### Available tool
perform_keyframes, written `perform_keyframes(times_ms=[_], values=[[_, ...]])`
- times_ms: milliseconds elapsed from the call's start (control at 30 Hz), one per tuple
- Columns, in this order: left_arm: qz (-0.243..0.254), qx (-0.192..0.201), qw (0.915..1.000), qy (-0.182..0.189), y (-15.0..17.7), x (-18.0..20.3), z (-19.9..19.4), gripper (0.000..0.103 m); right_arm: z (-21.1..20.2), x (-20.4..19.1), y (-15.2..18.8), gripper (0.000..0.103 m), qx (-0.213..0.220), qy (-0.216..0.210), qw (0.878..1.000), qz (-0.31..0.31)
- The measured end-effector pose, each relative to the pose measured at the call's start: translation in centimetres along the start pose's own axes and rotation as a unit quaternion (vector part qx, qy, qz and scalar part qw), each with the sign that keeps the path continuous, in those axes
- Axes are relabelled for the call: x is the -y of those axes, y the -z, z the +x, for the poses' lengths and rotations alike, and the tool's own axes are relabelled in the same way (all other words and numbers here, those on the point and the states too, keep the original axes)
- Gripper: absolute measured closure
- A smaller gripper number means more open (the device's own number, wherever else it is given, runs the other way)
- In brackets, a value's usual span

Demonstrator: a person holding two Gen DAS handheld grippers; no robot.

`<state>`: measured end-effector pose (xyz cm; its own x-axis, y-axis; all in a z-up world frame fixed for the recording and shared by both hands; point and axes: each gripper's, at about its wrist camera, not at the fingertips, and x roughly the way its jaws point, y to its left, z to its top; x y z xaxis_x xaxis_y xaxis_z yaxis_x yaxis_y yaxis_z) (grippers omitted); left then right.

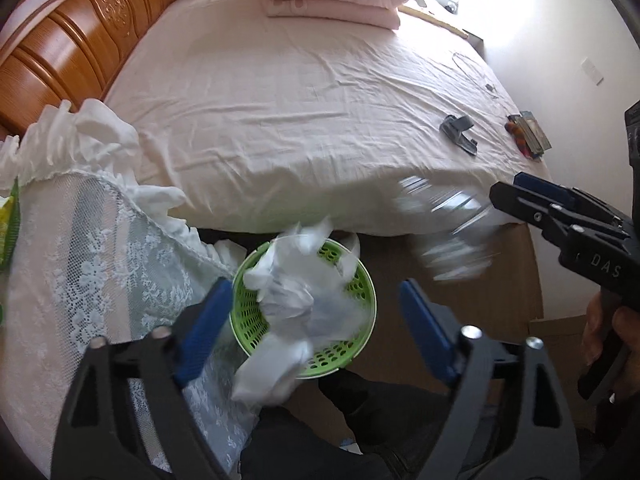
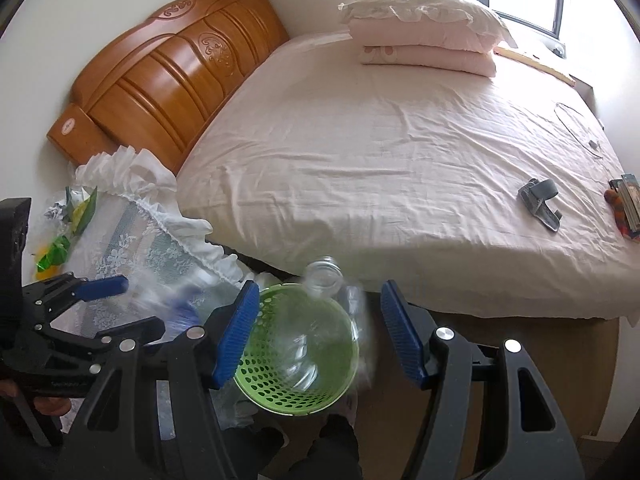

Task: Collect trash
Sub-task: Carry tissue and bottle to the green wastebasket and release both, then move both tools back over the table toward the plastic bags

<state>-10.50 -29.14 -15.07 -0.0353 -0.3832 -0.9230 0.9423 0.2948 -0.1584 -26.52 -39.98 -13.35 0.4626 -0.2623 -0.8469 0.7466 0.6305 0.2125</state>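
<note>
A green perforated basket [image 1: 362,280] [image 2: 280,380] stands on the floor between the bed and a lace-covered nightstand. My left gripper [image 1: 318,330] [image 2: 132,308] hangs open right above it. Crumpled white plastic and tissue [image 1: 288,300], blurred, lies loose between its blue pads over the basket's mouth and touches neither. My right gripper [image 2: 318,336] [image 1: 504,200] is over the basket too. A clear plastic bottle [image 2: 324,320] [image 1: 448,232], blurred, sits between and beyond its pads without visibly touching them, neck toward the bed.
The bed's pink sheet [image 1: 280,100] fills the far side, with folded quilts [image 1: 332,4], a grey object [image 1: 458,132] and small coloured items [image 1: 528,136]. Green wrappers [image 2: 80,208] lie on the lace nightstand [image 1: 100,260]. A person's dark-clothed legs [image 1: 340,420] are just below the basket.
</note>
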Motion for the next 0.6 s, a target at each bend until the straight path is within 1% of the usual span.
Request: perform_keyframes(times_ms=[100,333,600], values=[[-0.005,0.006,1.0,-0.003,0.0,-0.3,-0.4,0.016,0.6,-0.4,0.1,0.045,-0.006,-0.004,1.0,-0.008],[-0.028,0.016,0.9994,-0.011,0.0,-1.8,-1.4,0.016,1.3,-1.6,0.1,0.045,-0.012,-0.018,1.0,-0.02],[-0.054,0.03,0.9979,-0.021,0.3,-3.8,-2.4,0.016,1.6,-3.0,-0.6,0.045,-0.009,-0.027,0.999,-0.031]])
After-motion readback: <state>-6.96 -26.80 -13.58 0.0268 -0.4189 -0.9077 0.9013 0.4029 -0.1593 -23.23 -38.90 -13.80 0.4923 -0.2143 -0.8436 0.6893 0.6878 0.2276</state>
